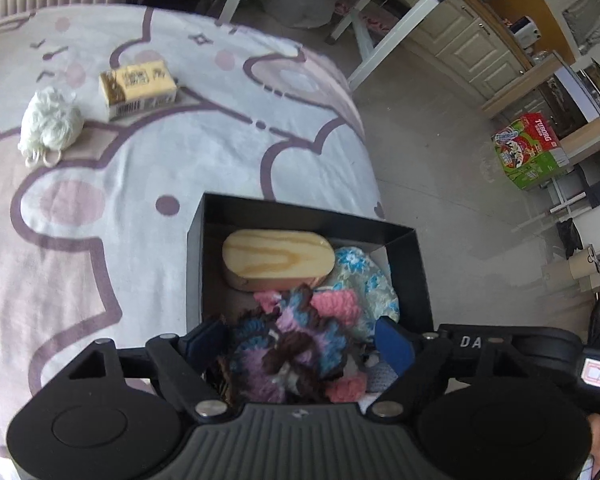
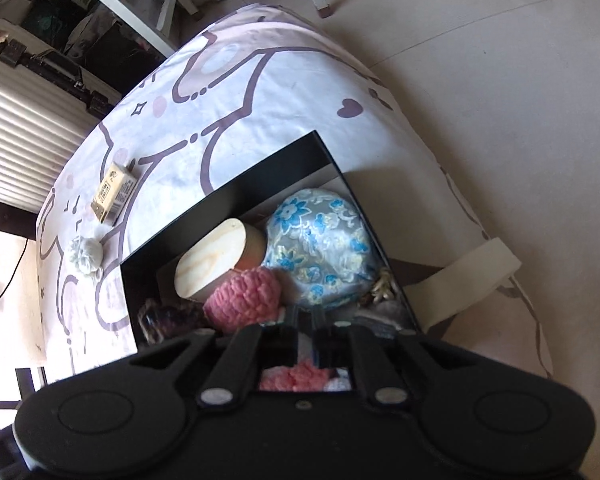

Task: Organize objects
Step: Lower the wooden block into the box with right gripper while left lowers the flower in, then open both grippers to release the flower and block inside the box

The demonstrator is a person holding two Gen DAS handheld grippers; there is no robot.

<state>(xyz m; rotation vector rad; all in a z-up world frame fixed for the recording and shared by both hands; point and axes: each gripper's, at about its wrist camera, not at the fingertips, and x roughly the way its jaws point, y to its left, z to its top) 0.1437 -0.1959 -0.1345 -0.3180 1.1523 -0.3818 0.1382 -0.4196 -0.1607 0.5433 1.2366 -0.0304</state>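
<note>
A black box (image 1: 196, 248) (image 2: 236, 188) sits on the bed near its edge. Inside lie a wooden oval case (image 1: 278, 262) (image 2: 216, 260), a blue-flowered pouch (image 1: 364, 280) (image 2: 320, 248) and pink crochet pieces (image 1: 336, 304) (image 2: 244, 296). My left gripper (image 1: 300, 340) is wide open over the box, its fingers on either side of a multicoloured crochet piece (image 1: 288, 356). My right gripper (image 2: 305, 320) has its fingers close together over the box's near end; a sliver of gap shows between them. A yellow tissue pack (image 1: 138, 88) (image 2: 114, 192) and a white yarn ball (image 1: 50, 120) (image 2: 87, 256) lie on the bed.
The bed has a white sheet with purple patterns (image 1: 140, 184) (image 2: 260, 80). Bare floor (image 1: 440, 152) (image 2: 480, 80) lies past the bed edge. A green Tuborg carton (image 1: 530, 152) stands on the floor by white furniture. A radiator (image 2: 24, 136) is behind the bed.
</note>
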